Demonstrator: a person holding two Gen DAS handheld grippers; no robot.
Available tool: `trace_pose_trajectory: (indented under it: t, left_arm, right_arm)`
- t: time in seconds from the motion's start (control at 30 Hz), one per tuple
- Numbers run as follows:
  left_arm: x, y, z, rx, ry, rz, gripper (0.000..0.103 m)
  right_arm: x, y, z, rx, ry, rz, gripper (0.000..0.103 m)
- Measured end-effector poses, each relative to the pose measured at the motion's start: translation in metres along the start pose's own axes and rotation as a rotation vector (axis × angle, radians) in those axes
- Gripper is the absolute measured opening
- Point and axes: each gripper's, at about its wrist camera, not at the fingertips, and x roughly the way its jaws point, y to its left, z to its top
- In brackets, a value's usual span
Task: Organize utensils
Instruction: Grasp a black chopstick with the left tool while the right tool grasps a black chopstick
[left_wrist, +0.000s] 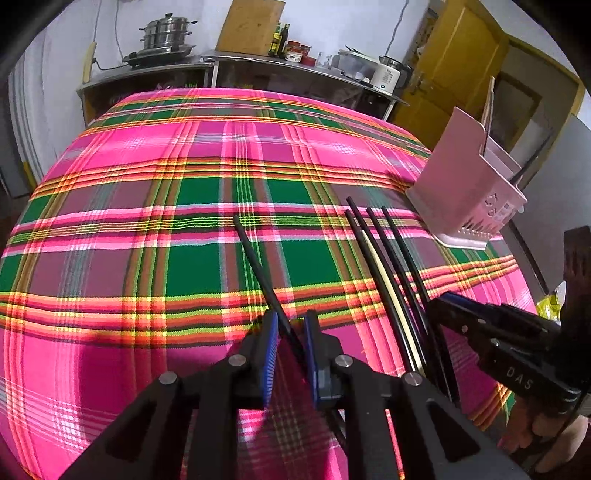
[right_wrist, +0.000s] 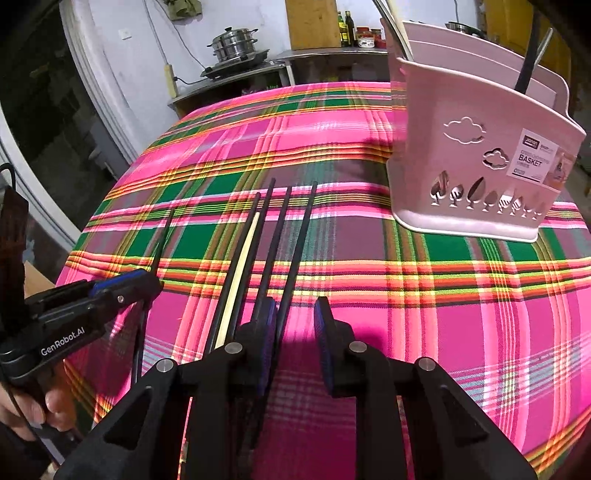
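Note:
A single black chopstick lies on the plaid tablecloth and runs between the blue pads of my left gripper, whose jaws stand partly open around it. Several black chopsticks and one pale chopstick lie side by side to its right. In the right wrist view my right gripper is open, its jaws around one black chopstick of that group, beside the pale chopstick. The left gripper shows at the left over the single chopstick. The pink utensil basket holds upright utensils.
The basket stands at the table's right side. The plaid tablecloth covers the table. Behind it a metal counter carries a steamer pot, bottles, jars and a rice cooker. A yellow door is at the back right.

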Motion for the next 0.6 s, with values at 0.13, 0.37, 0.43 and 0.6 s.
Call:
trace_pose_trajectory:
  t: [0.13, 0.37, 0.43, 0.6]
  left_arm:
    - [0.006, 0.001, 0.008, -0.024, -0.002, 0.004, 0.014]
    - [0.015, -0.006, 0.017, -0.003, -0.008, 0.045, 0.014]
    - [0.017, -0.01, 0.018, 0.016, -0.012, 0.062, 0.014]
    - [0.021, -0.013, 0.022, 0.039, -0.017, 0.082, 0.014]
  right_arm:
    - [0.005, 0.005, 0.009, -0.011, 0.01, -0.02, 0.021]
    - [0.019, 0.009, 0.027, -0.022, 0.014, -0.045, 0.021]
    - [0.02, 0.011, 0.028, -0.027, 0.011, -0.054, 0.02]
    - [0.024, 0.012, 0.032, -0.044, 0.01, -0.078, 0.01]
